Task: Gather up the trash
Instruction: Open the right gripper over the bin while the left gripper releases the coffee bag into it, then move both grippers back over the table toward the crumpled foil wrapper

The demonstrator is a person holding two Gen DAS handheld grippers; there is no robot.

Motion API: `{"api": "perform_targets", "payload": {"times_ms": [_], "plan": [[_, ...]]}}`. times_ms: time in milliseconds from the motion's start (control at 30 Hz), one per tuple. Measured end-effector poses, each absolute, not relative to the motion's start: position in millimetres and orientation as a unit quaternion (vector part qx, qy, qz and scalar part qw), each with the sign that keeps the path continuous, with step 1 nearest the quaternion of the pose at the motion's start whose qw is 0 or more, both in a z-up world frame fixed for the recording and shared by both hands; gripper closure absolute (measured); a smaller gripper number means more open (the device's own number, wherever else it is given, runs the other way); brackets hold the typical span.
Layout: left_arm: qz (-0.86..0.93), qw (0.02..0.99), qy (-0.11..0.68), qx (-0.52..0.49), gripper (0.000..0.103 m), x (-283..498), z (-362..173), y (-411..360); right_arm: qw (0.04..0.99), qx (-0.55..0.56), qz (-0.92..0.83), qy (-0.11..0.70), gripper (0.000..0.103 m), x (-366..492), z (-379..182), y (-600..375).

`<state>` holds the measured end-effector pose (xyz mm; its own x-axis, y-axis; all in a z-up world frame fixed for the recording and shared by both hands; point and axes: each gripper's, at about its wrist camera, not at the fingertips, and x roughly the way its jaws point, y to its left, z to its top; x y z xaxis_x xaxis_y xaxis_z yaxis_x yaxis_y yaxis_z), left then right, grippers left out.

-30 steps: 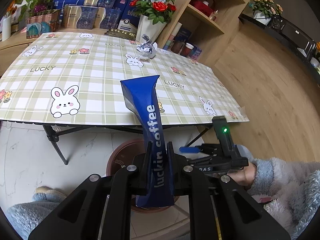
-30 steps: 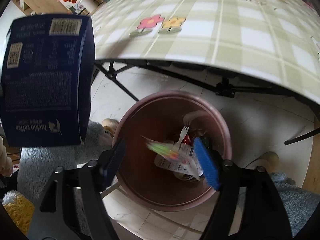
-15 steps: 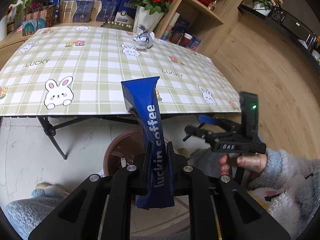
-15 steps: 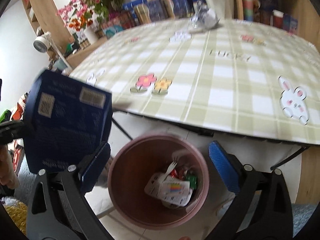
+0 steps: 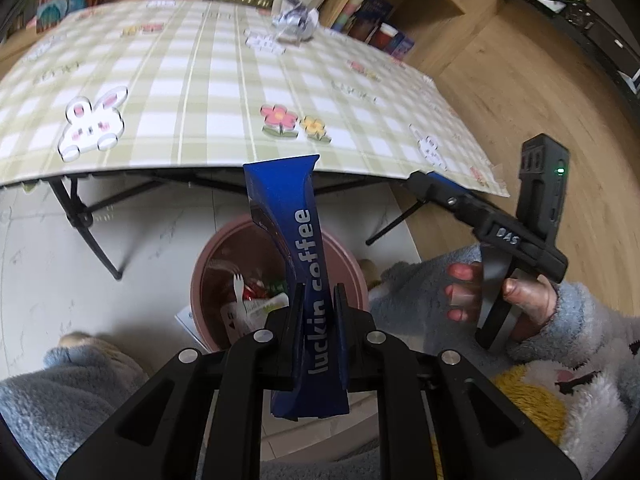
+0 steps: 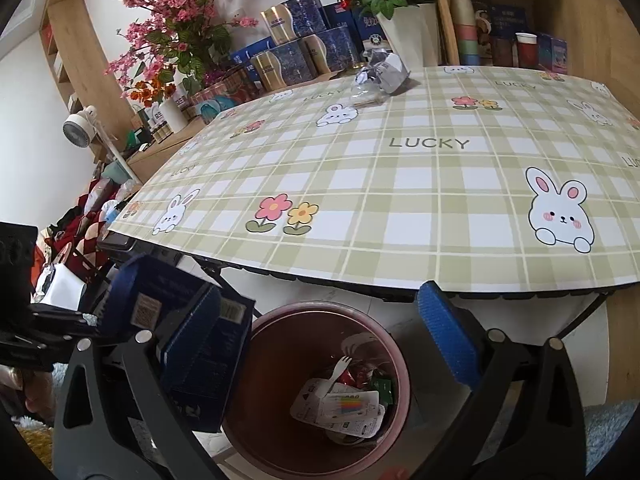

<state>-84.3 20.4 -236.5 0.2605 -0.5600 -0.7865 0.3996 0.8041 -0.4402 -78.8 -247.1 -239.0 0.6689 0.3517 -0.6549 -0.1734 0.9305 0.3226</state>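
Left gripper (image 5: 318, 300): fingers clamped on blue coffee box (image 5: 298, 248), centre frame, held above pink bin (image 5: 352, 268) for dropping | Right gripper (image 6: 280, 344): fingers spread wide, empty | Crumpled wrapper (image 6: 380, 74) upper centre on worktop (image 6: 400, 200), uncollected.
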Motion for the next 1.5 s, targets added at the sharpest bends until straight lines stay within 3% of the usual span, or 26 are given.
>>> {"api": "perform_targets", "payload": {"times_ms": [933,1000,1233,1333,1500], "plan": [[-0.268,0.760,0.590,-0.037,0.088,-41,-307,-29,0.900,0.142,0.109,0.397,0.006,-78,-250,-266],[-0.267,0.764,0.587,-0.034,0.080,-40,-306,-30,0.900,0.144,0.108,0.397,0.006,-79,-251,-266],[-0.255,0.788,0.560,-0.027,0.028,-37,-292,-28,0.901,0.144,0.105,0.396,0.006,-79,-251,-268],[-0.245,0.805,0.539,-0.022,0.016,-32,-279,-25,0.901,0.142,0.098,0.397,0.006,-77,-249,-270],[-0.226,0.837,0.498,-0.011,0.006,-20,-253,-19,0.902,0.134,0.088,0.401,0.006,-69,-245,-275]]}}
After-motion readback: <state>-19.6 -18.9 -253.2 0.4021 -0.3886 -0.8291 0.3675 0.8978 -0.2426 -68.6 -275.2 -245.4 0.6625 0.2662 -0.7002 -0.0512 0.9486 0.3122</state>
